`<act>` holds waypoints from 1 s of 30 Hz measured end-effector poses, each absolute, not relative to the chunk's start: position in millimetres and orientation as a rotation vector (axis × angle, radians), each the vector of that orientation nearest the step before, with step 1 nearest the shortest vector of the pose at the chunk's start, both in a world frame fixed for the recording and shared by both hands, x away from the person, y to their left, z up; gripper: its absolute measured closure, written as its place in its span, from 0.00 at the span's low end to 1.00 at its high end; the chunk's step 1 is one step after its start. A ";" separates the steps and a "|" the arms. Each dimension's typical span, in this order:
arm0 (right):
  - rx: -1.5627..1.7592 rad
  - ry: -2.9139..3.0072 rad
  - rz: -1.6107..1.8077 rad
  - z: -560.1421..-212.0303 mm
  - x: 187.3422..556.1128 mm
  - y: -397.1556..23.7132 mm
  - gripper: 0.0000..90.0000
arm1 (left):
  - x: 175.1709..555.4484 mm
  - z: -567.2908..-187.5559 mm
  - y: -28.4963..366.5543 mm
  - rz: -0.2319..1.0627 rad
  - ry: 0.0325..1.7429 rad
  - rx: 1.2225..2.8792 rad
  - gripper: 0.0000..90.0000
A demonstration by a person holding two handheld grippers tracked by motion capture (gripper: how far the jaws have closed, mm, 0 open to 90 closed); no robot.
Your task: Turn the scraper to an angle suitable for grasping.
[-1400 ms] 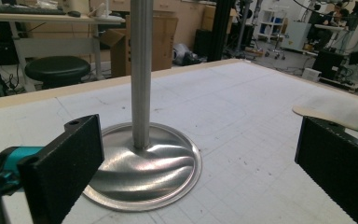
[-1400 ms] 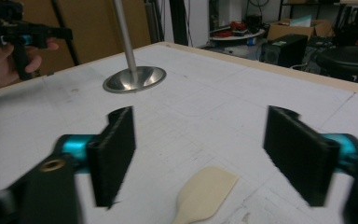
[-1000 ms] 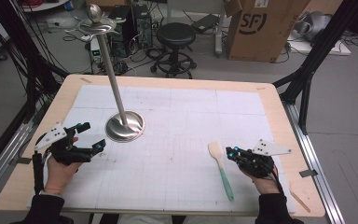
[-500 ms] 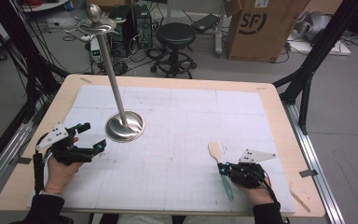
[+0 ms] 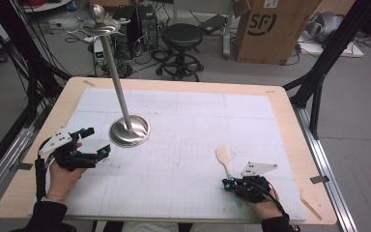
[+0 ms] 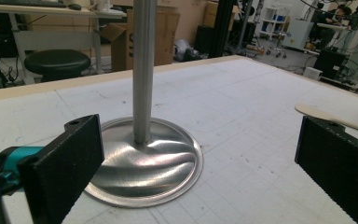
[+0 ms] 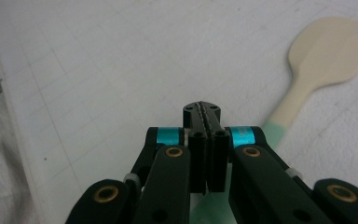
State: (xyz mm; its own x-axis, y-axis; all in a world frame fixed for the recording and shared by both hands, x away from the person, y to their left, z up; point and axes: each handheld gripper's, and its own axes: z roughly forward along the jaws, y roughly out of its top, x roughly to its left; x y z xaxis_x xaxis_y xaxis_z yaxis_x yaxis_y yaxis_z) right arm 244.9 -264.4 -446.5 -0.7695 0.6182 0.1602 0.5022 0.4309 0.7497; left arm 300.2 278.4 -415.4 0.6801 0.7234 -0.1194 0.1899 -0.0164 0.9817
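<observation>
A spatula [image 5: 222, 157] with a cream blade and a pale green handle lies flat on the white mat at the near right. My right gripper [image 5: 226, 185] sits low over the handle's end with its jaws pressed together and nothing between them. In the right gripper view the gripper [image 7: 201, 109] is shut, and the spatula [image 7: 331, 51] runs off to the upper right, its handle passing beneath the gripper. My left gripper [image 5: 96, 141] stands open at the near left, facing the round steel base [image 5: 129, 130] of a tall stand. The left gripper view has the base [image 6: 144, 163] between the wide jaws.
The stand's pole [image 5: 118, 92] leans up to hooks and a knob at its top. A wooden stick [image 5: 310, 204] lies on the table's near right edge. Beyond the table's far edge are a stool [image 5: 183, 36] and a cardboard box [image 5: 265, 26].
My right gripper has come toward the table's near edge and sunk lower, and it now covers the spatula's handle. The left gripper has stayed where it was.
</observation>
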 end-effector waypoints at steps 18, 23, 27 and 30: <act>1.127 2.423 1.152 -448.0 254.4 -296.8 1.00 | 300.5 -415.8 277.9 0.487 0.779 1.561 0.02; 1.146 2.385 1.129 -448.2 258.6 -301.7 1.00 | 300.7 -416.1 277.6 0.487 0.780 1.563 0.02; 1.154 2.354 1.089 -448.0 263.6 -303.8 1.00 | 300.8 -416.6 276.8 0.488 0.781 1.571 0.02; 1.158 2.323 1.071 -448.8 268.9 -306.4 1.00 | 301.1 -417.1 276.0 0.486 0.781 1.573 0.02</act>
